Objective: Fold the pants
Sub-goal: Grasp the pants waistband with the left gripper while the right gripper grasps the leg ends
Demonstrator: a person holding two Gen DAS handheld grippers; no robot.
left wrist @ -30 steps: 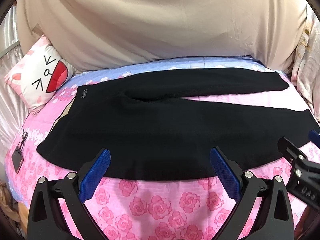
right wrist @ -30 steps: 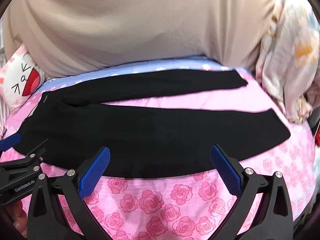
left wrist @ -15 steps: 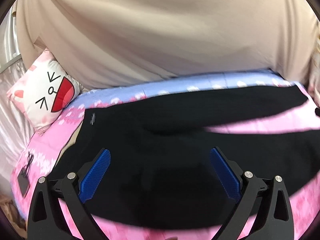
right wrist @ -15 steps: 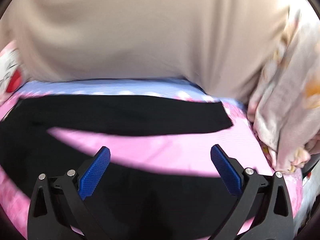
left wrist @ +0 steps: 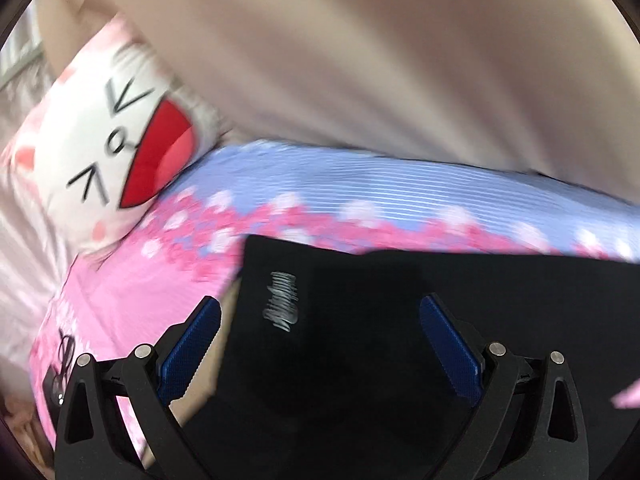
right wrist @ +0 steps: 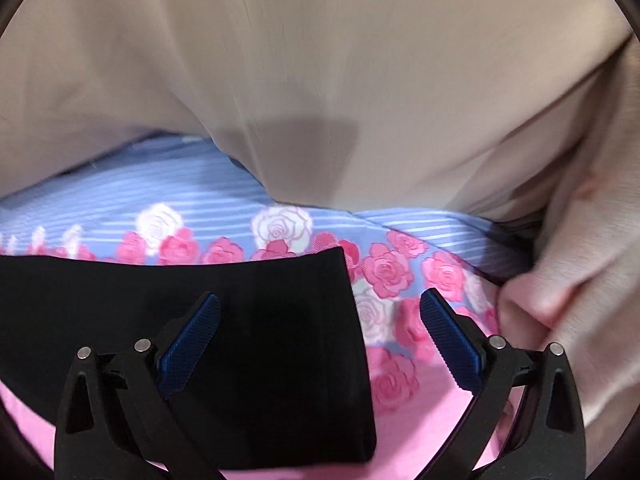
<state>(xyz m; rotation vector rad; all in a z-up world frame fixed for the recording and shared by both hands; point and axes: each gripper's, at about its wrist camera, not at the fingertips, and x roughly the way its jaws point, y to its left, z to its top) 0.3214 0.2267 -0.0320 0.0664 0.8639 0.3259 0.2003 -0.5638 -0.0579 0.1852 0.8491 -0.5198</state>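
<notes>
Left gripper [left wrist: 320,354] released over the black knit pants [left wrist: 380,320] waistband; right gripper [right wrist: 320,350] released over the far leg's hem. A shallow pinch could slip off, or snag the pink rose-print bedsheet [right wrist: 404,276] too

A home bedroom; rose-print bedsheet [right wrist: 280,232], cartoon-cat pillow [left wrist: 116,140], beige curtain [right wrist: 320,60].

Right gripper [right wrist: 320,340], fingers [right wrist: 188,344] spread, over black pants [right wrist: 260,340] hem on rose sheet [right wrist: 384,276].
</notes>
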